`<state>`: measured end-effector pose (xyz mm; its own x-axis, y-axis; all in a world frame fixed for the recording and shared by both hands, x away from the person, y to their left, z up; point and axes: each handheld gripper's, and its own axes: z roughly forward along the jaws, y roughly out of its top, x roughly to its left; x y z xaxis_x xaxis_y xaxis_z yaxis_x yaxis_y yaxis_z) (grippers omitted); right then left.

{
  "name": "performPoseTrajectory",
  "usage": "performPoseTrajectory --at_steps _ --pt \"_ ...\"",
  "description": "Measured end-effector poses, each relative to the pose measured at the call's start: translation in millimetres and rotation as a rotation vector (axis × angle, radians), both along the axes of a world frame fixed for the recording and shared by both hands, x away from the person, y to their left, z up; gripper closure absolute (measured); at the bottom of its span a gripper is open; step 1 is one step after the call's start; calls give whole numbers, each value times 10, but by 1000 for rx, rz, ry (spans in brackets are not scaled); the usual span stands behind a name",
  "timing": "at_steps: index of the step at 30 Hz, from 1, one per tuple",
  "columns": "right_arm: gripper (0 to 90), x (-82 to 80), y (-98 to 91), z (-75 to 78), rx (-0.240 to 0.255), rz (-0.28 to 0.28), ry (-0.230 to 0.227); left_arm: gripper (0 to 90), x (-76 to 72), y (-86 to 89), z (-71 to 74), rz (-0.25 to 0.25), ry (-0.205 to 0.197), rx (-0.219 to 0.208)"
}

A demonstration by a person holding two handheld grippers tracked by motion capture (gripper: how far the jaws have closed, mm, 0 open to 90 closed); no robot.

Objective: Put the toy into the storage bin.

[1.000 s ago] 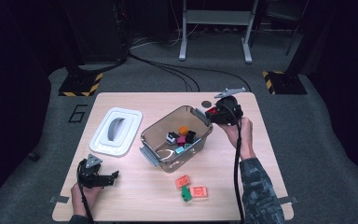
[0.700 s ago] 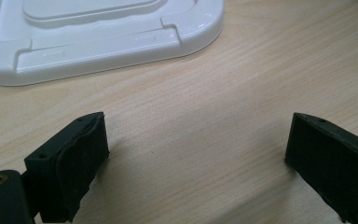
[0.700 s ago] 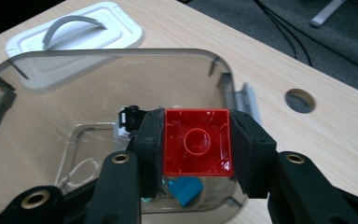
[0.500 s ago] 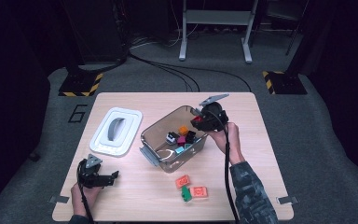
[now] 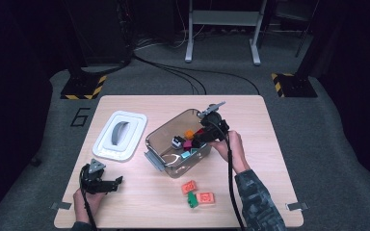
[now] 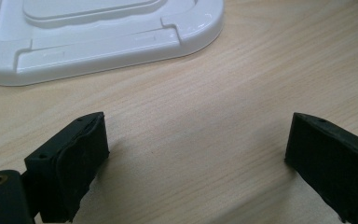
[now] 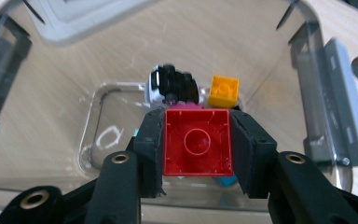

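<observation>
From above, the right gripper [image 5: 201, 136] reaches into the clear bin [image 5: 160, 144] mid-bench, while the left gripper [image 5: 118, 181] rests near the white lid [image 5: 120, 135]. Along the left gripper's jaws, they gape wide over bare bench [image 6: 200, 135]. Along the right gripper's jaws, they clamp a red brick [image 7: 197, 142] above the bin's floor.

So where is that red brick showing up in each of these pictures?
High view: the red brick sits right of centre, gripped by the right gripper over the clear box.
Right gripper view: it sits low at centre, its hollow underside facing the camera, clamped between the two black jaws.
Left gripper view: bare table and the white lid are what it takes in.
Shared landmark: the orange brick beside it, also at.
</observation>
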<state>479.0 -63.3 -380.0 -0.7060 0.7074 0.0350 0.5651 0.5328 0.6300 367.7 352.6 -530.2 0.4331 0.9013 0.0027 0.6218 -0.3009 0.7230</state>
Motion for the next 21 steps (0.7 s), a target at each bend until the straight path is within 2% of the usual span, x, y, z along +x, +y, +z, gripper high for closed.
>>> performPoseTrajectory --at_steps 7,15,16,21 --pt "583 0 -11 -60 -30 -10 37 57 0 0 1 0 1 0" --pt "576 -22 -37 -71 -39 -9 43 57 0 0 -1 0 -1 -1" --pt "562 -26 -42 -72 -39 -10 42 57 0 0 1 0 1 0" --pt "362 -57 -90 -47 -30 -22 30 57 0 1 0 -1 -1 1"
